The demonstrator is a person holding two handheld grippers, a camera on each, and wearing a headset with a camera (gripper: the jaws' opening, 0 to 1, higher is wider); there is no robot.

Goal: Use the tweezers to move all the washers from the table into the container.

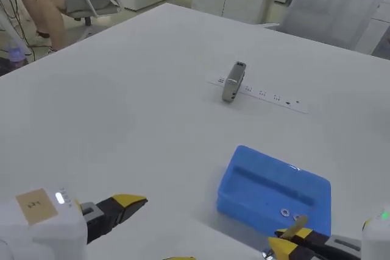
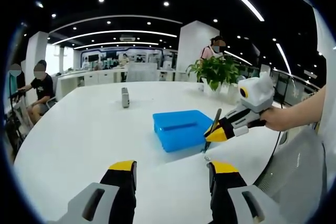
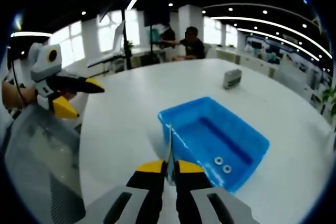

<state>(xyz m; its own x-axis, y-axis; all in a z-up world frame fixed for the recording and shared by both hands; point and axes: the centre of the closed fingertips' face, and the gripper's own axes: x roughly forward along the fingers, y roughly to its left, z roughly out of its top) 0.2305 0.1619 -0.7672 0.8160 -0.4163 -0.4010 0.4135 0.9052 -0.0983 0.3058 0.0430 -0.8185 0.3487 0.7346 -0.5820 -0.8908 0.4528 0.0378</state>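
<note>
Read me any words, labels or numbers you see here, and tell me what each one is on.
Nothing reads clearly.
On the tan sticker of the left gripper: dark marks, too blurred to read.
On the white strip on the table: small marks, too small to read.
On the blue container: no lettering seen.

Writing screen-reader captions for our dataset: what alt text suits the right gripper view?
The right gripper, shut on tweezers, points them toward a blue container holding two washers. The open left gripper hovers at the view's left.
</note>
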